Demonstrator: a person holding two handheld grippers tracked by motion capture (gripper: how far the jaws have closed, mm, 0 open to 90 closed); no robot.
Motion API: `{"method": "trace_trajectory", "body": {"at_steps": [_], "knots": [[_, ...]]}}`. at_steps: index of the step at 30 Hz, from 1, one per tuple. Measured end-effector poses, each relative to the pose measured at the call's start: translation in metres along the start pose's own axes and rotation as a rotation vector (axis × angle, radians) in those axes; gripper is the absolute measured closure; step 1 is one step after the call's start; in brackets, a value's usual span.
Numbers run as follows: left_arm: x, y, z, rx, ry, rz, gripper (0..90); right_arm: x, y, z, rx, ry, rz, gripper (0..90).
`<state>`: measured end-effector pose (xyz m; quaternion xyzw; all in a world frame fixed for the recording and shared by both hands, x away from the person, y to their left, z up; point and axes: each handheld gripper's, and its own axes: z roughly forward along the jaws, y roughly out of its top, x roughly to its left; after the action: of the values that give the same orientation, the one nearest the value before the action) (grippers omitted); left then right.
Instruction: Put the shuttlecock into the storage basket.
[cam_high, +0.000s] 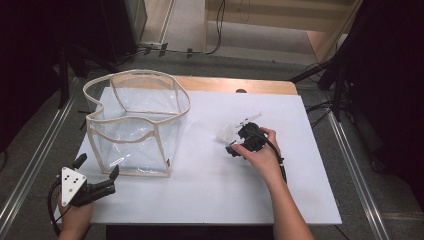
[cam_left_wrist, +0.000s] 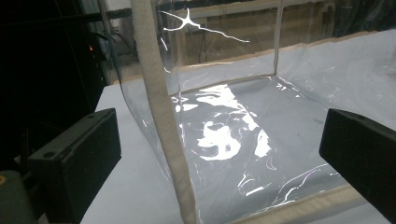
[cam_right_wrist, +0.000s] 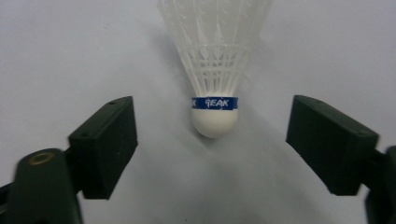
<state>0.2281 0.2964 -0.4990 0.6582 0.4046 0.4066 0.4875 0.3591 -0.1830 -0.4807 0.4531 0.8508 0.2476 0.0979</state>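
One shuttlecock (cam_right_wrist: 215, 70) lying free, right tool (cam_right_wrist: 212, 135) jaws spread beside it

**Plastics, cloth trim and a matt board**

I see a shuttlecock (cam_right_wrist: 215, 70) with a white plastic mesh skirt, smooth matt cork-like tip and glossy blue band. The bag (cam_high: 137, 122) is clear glossy plastic with beige woven cloth edging. The table (cam_high: 300, 200) looks matt white, wood-edged.

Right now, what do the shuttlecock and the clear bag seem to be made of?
Shuttlecock: white ribbed skirt, probably moulded plastic; smooth matte white head, perhaps foam or cork; glossy blue band.
Clear bag: glossy transparent film with glare and wrinkles, likely vinyl; beige edging looks like woven fabric.
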Motion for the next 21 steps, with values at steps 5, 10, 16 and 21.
{"method": "trace_trajectory", "body": {"at_steps": [5,10,16,21], "knots": [[0.0004,0.0000,0.0000,-0.001,0.000,-0.002,0.0,-0.0016,0.0000,0.0036,0.020,0.024,0.006,34.2],[0.0001,0.0000,0.0001,0.000,0.001,-0.001,0.0,-0.0022,0.0008,0.0045,0.023,0.013,0.025,47.6],[0.0001,0.0000,0.0002,-0.001,0.000,-0.002,0.0,-0.0005,0.0011,0.0089,0.043,0.018,0.022,51.4],[0.0002,0.0000,0.0001,-0.001,-0.001,-0.001,0.0,0.0011,0.0024,0.0112,0.043,0.001,0.019,57.8]]}}
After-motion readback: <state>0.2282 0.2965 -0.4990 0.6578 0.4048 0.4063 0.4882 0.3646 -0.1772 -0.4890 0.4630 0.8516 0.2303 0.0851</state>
